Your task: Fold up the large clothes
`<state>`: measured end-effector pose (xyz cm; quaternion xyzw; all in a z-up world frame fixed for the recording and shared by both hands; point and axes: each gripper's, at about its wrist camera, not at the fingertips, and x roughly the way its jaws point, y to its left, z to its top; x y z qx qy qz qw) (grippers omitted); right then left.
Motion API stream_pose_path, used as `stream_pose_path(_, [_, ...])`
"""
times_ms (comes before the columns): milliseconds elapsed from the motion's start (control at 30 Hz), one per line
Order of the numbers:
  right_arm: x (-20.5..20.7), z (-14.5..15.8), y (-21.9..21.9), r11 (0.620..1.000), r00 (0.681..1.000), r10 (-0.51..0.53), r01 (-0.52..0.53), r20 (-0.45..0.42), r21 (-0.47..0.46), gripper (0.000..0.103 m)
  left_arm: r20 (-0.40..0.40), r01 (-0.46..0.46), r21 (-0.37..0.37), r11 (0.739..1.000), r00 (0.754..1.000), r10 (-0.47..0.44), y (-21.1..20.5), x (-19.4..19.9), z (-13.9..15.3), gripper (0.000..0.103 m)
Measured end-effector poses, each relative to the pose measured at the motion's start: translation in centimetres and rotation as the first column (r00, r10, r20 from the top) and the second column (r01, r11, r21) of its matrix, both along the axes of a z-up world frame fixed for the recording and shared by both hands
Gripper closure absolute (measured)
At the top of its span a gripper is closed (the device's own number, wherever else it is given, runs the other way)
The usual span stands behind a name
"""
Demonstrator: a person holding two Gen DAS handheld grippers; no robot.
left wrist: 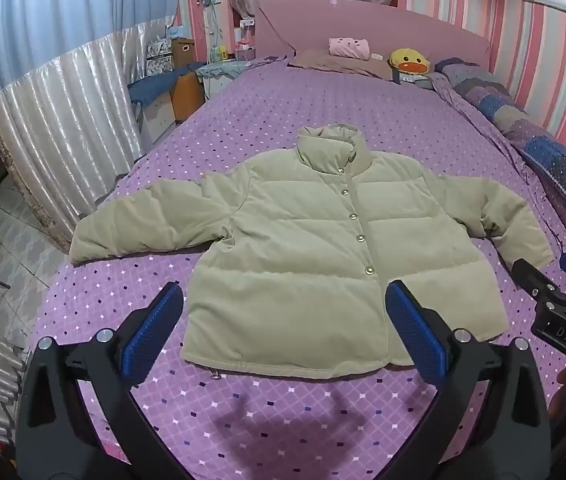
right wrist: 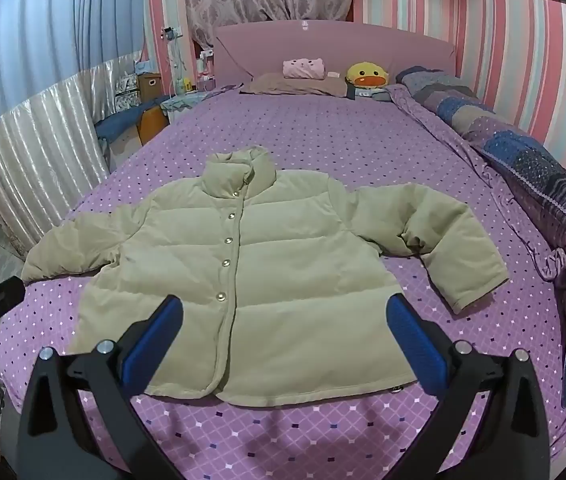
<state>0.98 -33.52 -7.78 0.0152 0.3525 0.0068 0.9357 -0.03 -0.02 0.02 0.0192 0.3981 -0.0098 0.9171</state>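
The jacket [left wrist: 303, 240] lies flat on the bed [left wrist: 323, 92], buttoned front up, collar [left wrist: 333, 148] toward the headboard [left wrist: 363, 24] and hem [left wrist: 295, 364] toward the two grippers. Its long axis from collar to hem runs straight away from both of them, and the sleeves spread crosswise, one to each side of the body.

The left gripper [left wrist: 283, 324] hangs above the hem with its jaws spread wide and nothing between them; from its view the hem's left corner sits just ahead of the left jaw. The right gripper [right wrist: 285, 334] hovers the same way, jaws wide and empty, over the right half of the hem.

Relative to the jacket, the left sleeve [left wrist: 147, 224] stretches out toward the bed's edge on the left gripper's side, and the right sleeve [right wrist: 439, 240] bends down beside the body on the right gripper's side. So each sleeve is nearer its own gripper, with no need to cross over.

Folding has not begun, as I judge it: the likely first move brings a sleeve in across the buttons [left wrist: 359, 237], and either gripper must travel forward and outward from the hem to reach a cuff.
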Motion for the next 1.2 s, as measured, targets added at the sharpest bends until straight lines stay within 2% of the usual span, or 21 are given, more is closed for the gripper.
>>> stream_pose_path(1200, [0.2,0.5,-0.2,1.000,1.000,0.000,0.000,-0.006,-0.003,0.002,0.005,-0.027,0.006,1.000,1.000,0.027,1.1,-0.1,0.2,0.003])
